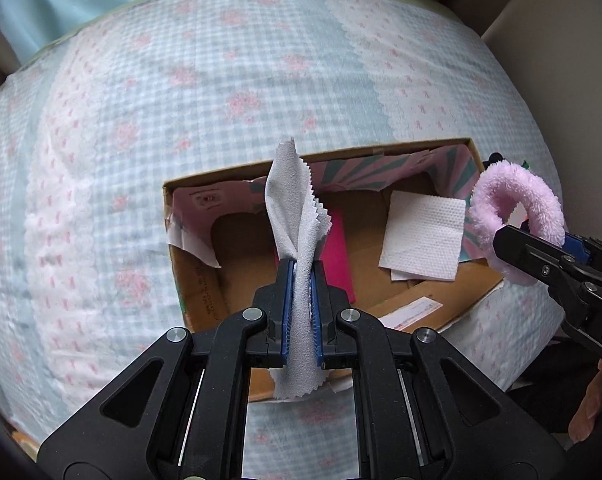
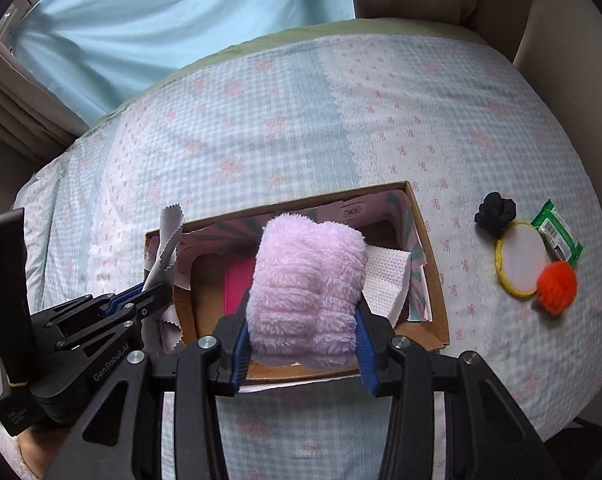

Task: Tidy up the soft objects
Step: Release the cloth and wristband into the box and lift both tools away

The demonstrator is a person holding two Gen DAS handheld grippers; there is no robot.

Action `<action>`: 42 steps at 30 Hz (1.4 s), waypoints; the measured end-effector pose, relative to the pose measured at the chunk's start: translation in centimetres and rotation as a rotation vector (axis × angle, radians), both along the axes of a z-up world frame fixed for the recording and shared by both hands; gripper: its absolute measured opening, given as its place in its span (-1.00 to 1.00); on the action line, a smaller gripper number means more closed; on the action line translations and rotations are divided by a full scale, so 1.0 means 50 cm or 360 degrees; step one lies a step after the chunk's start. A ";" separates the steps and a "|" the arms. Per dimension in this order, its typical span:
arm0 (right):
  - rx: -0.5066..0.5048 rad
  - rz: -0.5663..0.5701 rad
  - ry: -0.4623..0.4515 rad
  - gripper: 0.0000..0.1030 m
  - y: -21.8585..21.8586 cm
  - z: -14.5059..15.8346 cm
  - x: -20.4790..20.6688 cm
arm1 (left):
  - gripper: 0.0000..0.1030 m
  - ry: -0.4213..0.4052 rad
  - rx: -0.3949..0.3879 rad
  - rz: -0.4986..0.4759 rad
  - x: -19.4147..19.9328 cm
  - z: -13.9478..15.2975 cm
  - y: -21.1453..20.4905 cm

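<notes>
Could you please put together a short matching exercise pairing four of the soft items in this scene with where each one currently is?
Things:
1. grey cloth
2. pink fluffy scrunchie
3. white paper napkin
4. orange pom-pom

Places:
A. lying inside the cardboard box
B. pinched in the left gripper
C. on the bedspread, right of the box
D. clamped in the right gripper

Pairs: 1-B, 2-D, 3-A, 4-C

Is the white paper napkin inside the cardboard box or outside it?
Inside: the white paper napkin lies on the floor of the cardboard box, near its right wall.
</notes>
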State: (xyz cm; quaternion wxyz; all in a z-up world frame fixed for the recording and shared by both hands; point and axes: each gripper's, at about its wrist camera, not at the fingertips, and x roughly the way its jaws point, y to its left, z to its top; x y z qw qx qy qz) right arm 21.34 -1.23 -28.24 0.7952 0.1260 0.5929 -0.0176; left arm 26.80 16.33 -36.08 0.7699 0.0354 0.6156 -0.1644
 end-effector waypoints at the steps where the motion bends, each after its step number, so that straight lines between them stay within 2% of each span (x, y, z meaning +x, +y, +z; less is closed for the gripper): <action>1: 0.0000 0.0006 0.0022 -0.22 0.002 -0.019 0.008 | -0.86 0.0022 0.0016 -0.0014 0.002 -0.016 -0.004; 6: 0.0054 -0.0002 0.0135 -0.22 0.003 -0.105 0.045 | -0.86 0.0089 0.0076 -0.0095 0.000 -0.067 -0.025; 9: 0.0085 0.0009 0.0183 -0.22 0.000 -0.132 0.061 | -0.86 0.0067 0.0127 -0.0166 0.004 -0.076 -0.039; 11: 0.0083 -0.0017 0.0198 -0.10 -0.005 -0.138 0.071 | -0.78 0.0028 0.0154 -0.0216 0.007 -0.071 -0.049; 12: 0.0091 -0.0033 0.0209 -0.02 -0.012 -0.143 0.076 | -0.26 0.0024 0.0171 -0.0236 0.008 -0.070 -0.055; 13: 0.0120 -0.0045 0.0230 0.26 -0.018 -0.149 0.082 | 0.86 0.0016 0.0172 -0.0253 0.008 -0.069 -0.058; 14: 0.0148 -0.0062 0.0260 0.73 -0.025 -0.158 0.087 | 0.93 0.0011 0.0142 -0.0270 0.006 -0.066 -0.060; 15: 0.0168 -0.0089 0.0267 0.96 -0.032 -0.165 0.090 | 1.00 0.0015 0.0113 -0.0281 0.003 -0.065 -0.060; 18: 0.0201 -0.0135 0.0182 1.00 -0.054 -0.168 0.088 | 1.00 0.0019 0.0118 -0.0282 -0.005 -0.069 -0.061; 24: 0.0153 -0.0117 0.0192 1.00 -0.067 -0.171 0.079 | 1.00 0.0063 0.0085 -0.0250 -0.015 -0.071 -0.058; 30: 0.0125 -0.0088 0.0133 1.00 -0.059 -0.145 0.062 | 1.00 0.0023 0.0110 -0.0230 -0.027 -0.049 -0.053; 35: 0.0107 -0.0069 0.0086 1.00 -0.052 -0.107 0.047 | 1.00 -0.0033 0.0102 -0.0189 -0.040 -0.010 -0.043; 42: 0.0072 -0.0045 -0.0007 1.00 -0.054 -0.029 0.007 | 1.00 -0.0181 0.0107 -0.0169 -0.077 0.083 -0.051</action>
